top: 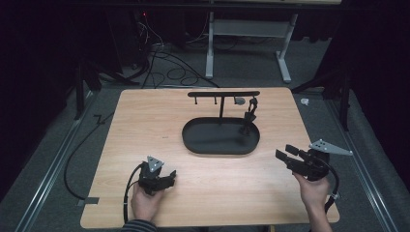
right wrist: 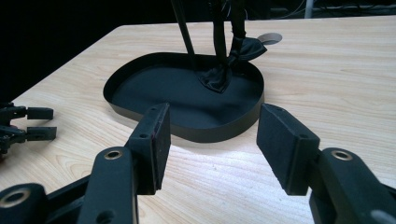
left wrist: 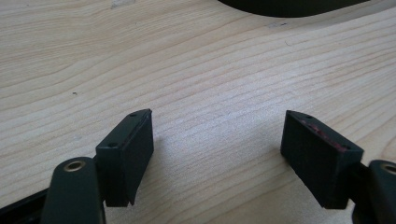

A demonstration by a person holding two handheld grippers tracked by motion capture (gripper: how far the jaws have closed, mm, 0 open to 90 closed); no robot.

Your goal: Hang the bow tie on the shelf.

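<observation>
A black oval tray (top: pixel 193 142) sits at the middle of the wooden table, with a thin T-shaped stand (top: pixel 221 94) rising from it. A black strap or ribbon (top: pixel 249 118) hangs from the stand's right end, its lower end lying in the tray (right wrist: pixel 187 133); the ribbon (right wrist: pixel 222 77) looks knotted there. My left gripper (top: pixel 170 177) rests low near the front left, jaws open over bare wood (left wrist: pixel 219 140). My right gripper (top: pixel 284 152) is held at the front right, open and empty, pointing at the tray (right wrist: pixel 212 140).
Small hooks and a grey round piece (top: pixel 239 101) hang under the stand's bar. The table's front edge lies close behind both hands. Cables (top: pixel 169 67) and a white desk frame (top: pixel 210 43) are on the floor beyond the table. A black cable trails off the left side.
</observation>
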